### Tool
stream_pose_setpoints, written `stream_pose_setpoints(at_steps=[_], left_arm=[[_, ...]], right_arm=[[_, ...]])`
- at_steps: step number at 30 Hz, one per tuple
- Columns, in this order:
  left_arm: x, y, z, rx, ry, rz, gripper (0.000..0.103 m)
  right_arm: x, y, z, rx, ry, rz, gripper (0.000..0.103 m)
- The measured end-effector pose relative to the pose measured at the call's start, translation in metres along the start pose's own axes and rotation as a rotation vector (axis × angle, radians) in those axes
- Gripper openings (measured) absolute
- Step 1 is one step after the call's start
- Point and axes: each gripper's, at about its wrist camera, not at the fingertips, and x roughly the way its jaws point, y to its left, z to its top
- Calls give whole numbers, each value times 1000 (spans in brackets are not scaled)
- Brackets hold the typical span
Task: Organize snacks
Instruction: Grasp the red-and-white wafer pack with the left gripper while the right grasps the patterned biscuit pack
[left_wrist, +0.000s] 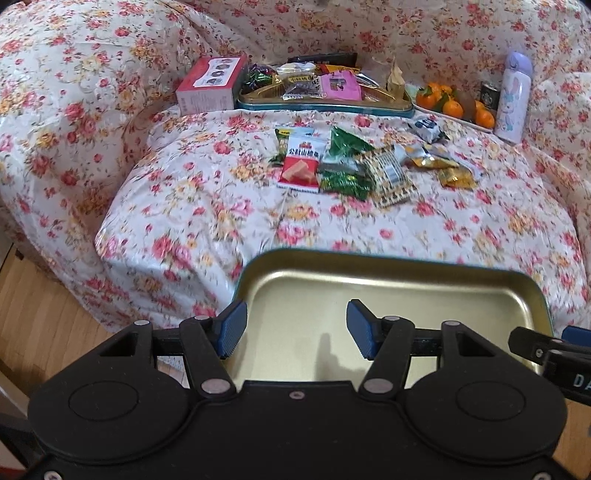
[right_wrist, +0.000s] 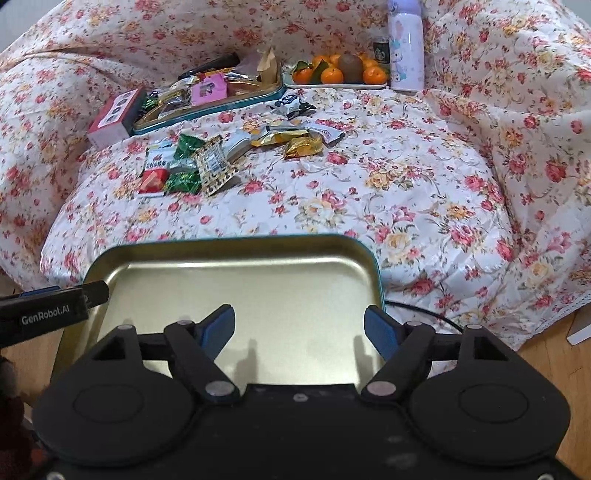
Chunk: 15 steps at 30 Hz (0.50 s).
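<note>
My left gripper (left_wrist: 291, 328) and right gripper (right_wrist: 299, 328) both stand wide, holding nothing, over the empty gold-lined teal metal tin lid (left_wrist: 399, 291) at the near edge of the floral-covered sofa cushion (left_wrist: 221, 229). Loose wrapped snacks (left_wrist: 332, 166) lie mid-cushion, and the filled teal tin (left_wrist: 325, 107) sits behind them.

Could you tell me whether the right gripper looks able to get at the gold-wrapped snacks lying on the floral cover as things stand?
Probably yes: the right gripper is open above the empty tin lid, and bare floral cover lies between it and the gold-wrapped snacks.
</note>
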Motion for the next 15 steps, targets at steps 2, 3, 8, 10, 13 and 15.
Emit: stream_pose_setpoints(at_steps=[2, 3, 8, 10, 13, 15], left_arm=[[9, 2, 9, -5, 4, -5, 61], [13, 3, 13, -7, 5, -4, 61], [38, 6, 37, -6, 10, 5, 61], [48, 8, 46, 2, 15, 5, 61], [63, 11, 60, 7, 25, 2, 61], [71, 13, 67, 9, 27, 6, 61]], right_arm=[[6, 0, 9, 7, 4, 8, 80], [9, 0, 15, 9, 5, 10, 80], [25, 5, 39, 11, 3, 34, 80], [32, 9, 49, 8, 3, 43, 80], [43, 16, 62, -5, 5, 58, 80], [51, 22, 71, -20, 5, 67, 80]])
